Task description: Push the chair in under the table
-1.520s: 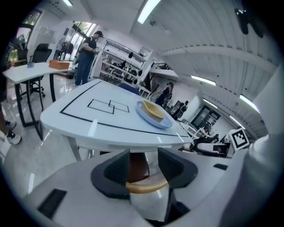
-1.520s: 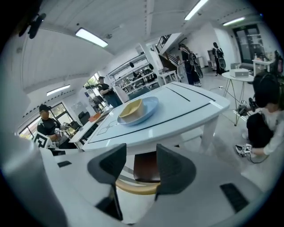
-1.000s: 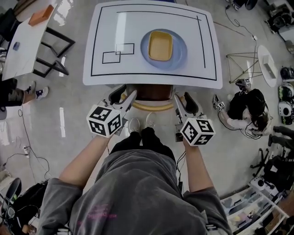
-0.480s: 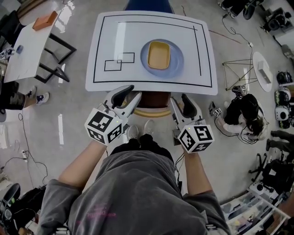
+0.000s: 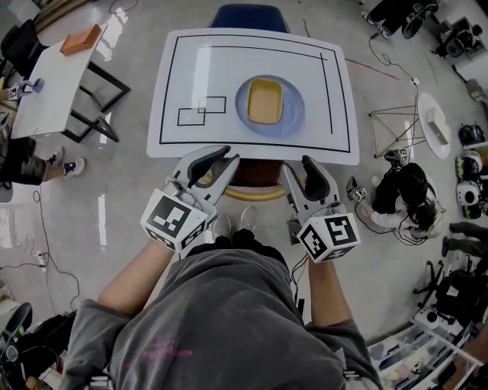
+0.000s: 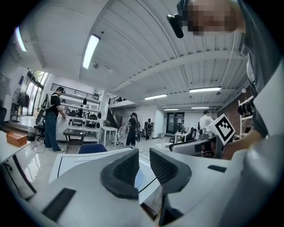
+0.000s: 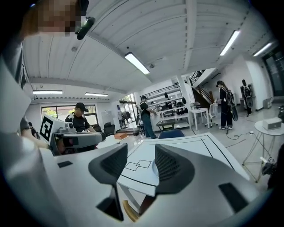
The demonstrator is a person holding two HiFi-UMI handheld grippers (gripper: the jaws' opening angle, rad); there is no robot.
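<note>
The chair point(image 5: 252, 189), dark brown with a tan wooden rim, stands tucked under the near edge of the white table point(image 5: 175, 84); only its back shows. My left gripper point(image 5: 217, 160) hovers at the table's near edge, left of the chair. Its jaws have just been closing to a narrow gap point(image 6: 144, 162) with nothing between them. My right gripper point(image 5: 301, 169) hovers right of the chair, clear of it. Its jaws have just closed a little but still stand wide point(image 7: 141, 166) and empty. The chair's rim point(image 7: 131, 212) shows below them.
A blue plate point(image 5: 293, 114) with a yellow tray point(image 5: 264, 100) sits on the table. A blue chair point(image 5: 250, 17) stands at the far side. A side table point(image 5: 46, 84) with an orange box point(image 5: 80, 38) is on the left. A person point(image 5: 408, 187) crouches on the right.
Both grippers have risen from beside the chair back to the height of the table's edge. The left jaws have narrowed; the right jaws have narrowed slightly.
</note>
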